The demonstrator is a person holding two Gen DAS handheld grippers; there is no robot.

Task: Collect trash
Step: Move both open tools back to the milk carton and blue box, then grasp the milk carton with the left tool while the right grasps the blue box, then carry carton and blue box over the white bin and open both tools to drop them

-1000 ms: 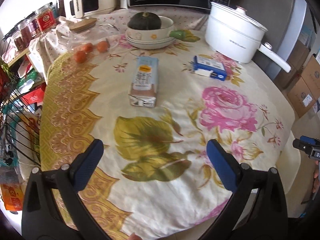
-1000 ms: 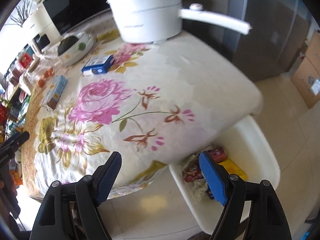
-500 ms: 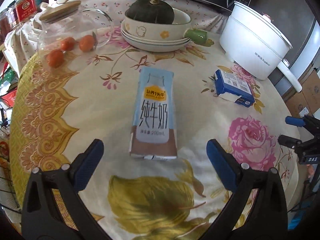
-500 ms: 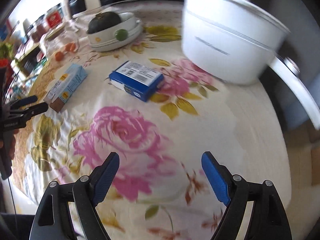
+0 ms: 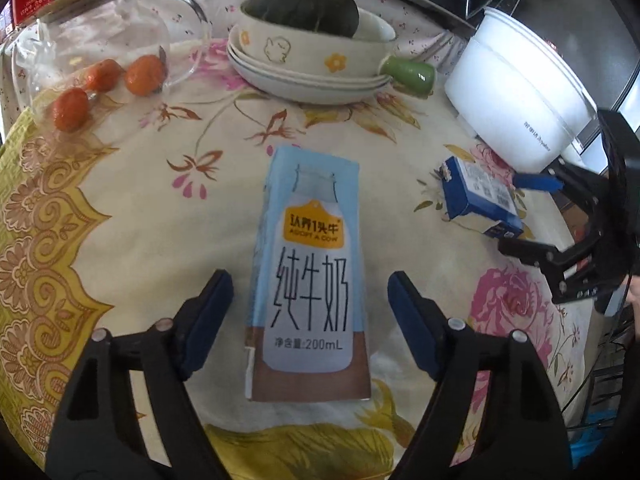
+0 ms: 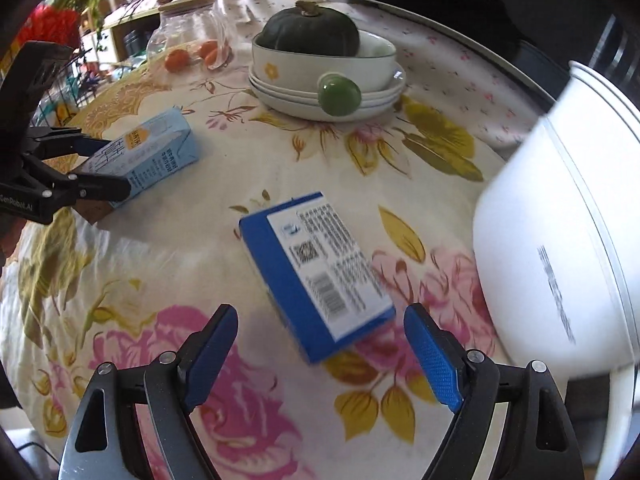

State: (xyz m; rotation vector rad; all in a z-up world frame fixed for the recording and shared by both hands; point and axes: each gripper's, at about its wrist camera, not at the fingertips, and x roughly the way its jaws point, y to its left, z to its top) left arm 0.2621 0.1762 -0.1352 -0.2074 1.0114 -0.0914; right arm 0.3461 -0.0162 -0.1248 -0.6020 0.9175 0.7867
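Milk carton (image 5: 308, 276): pale-blue rectangular paperboard, flat on floral-cloth worktop (image 5: 132, 208); left hand-held gripper (image 5: 310, 316) straddles it, jaws closing, pads not touching. Ceramic bowl (image 5: 312, 54) holds a dark squash behind.

Right view: blue box (image 6: 316, 272), glossy printed card, lies flat ahead of the right hand-held gripper (image 6: 320, 344), jaws apart; white pot (image 6: 560, 248) beside.

table (image 5: 152, 216): floral cloth
milk carton (image 5: 308, 280): flat, centre
blue box (image 5: 478, 196): right of carton
plates (image 5: 304, 76): beyond carton
white pot (image 5: 520, 108): far right
glass jar (image 5: 100, 48): far left
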